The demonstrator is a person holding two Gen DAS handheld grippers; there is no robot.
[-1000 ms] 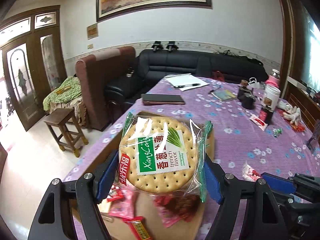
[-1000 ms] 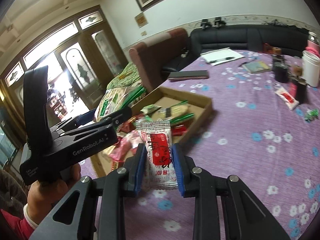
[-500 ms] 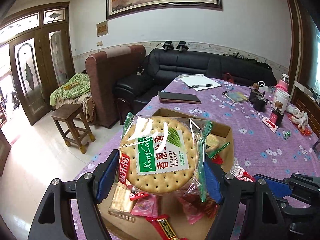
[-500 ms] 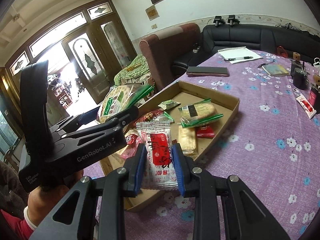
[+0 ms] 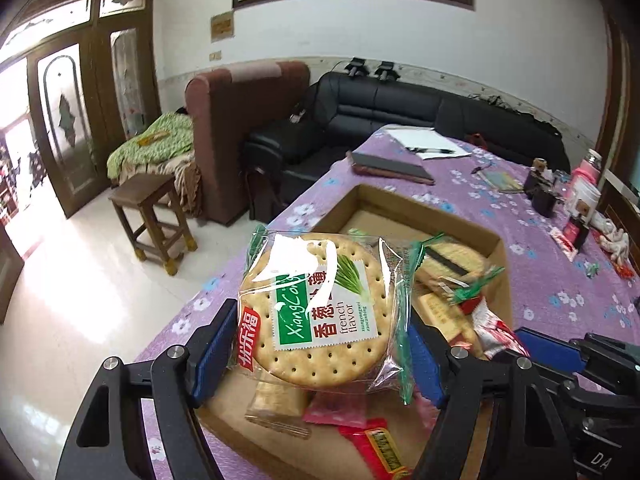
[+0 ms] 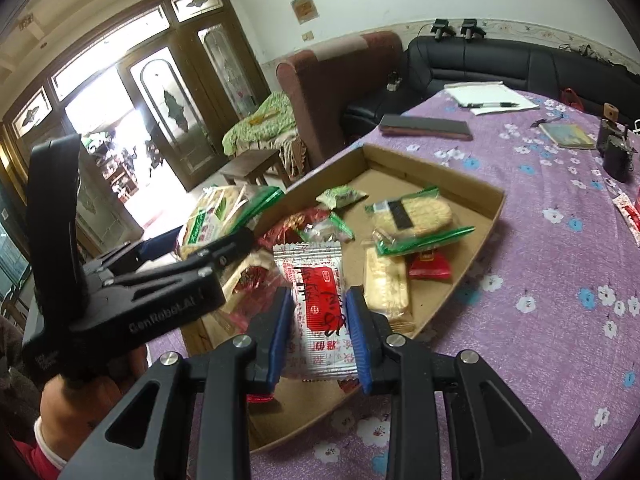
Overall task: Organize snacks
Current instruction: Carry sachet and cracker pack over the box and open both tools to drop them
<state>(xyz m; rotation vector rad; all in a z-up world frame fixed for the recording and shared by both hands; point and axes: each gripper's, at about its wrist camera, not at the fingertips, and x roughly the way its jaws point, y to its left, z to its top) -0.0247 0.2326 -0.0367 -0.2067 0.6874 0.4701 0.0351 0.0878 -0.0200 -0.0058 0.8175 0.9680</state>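
Both tongs tilt downward over the cardboard tray [image 6: 476,240]. The left tongs [image 5: 320,344] stand wide, blue pads clamped on a round cracker pack [image 5: 316,312]. The right tongs [image 6: 318,334] stand narrow, pinching a red-and-white sachet [image 6: 316,308]. A hand [image 6: 76,404] grips the left handle.

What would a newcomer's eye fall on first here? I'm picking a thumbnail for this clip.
First, the round scallion cracker in its clear, green-edged wrapper, clamped in the left gripper over the shallow brown cardboard tray. Next, the white-and-red foil snack packet pinched in the right gripper, also above the tray. Beneath them, loose wrapped snacks litter the tray on the purple flowered tablecloth.
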